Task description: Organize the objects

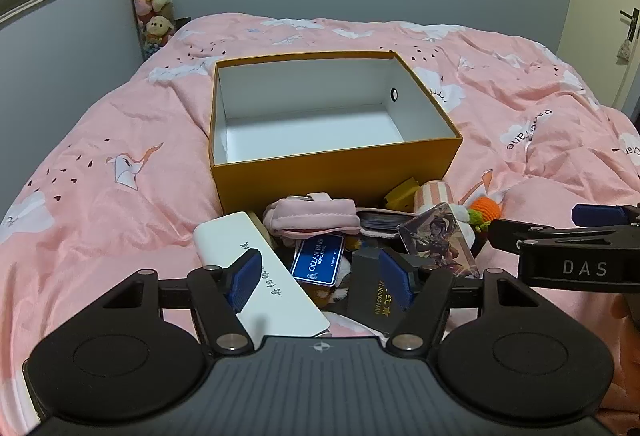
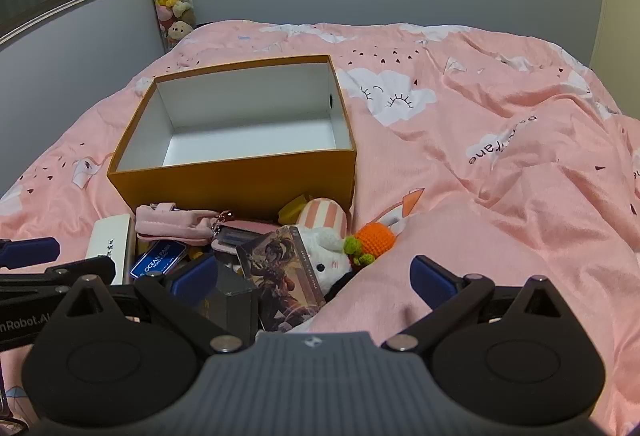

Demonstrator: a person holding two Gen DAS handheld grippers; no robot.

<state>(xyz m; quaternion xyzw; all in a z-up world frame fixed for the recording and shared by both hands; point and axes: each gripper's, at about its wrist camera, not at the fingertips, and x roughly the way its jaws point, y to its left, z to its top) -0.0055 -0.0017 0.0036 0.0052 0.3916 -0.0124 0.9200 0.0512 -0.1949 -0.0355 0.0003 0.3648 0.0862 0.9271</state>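
Several small things lie heaped on the pink bed (image 1: pixel 120 123) against the near wall of the orange box (image 1: pixel 332 171), which stands empty, ready to take them. Leftmost, the white case (image 1: pixel 240 236); above it the left hand-held gripper (image 1: pixel 318 278) hangs released, grasping nothing. Then the blue card (image 1: pixel 318 259) and picture card (image 2: pixel 280 268). The right hand-held gripper (image 2: pixel 312 276) gapes wide beside the toy rabbit (image 2: pixel 330 252).
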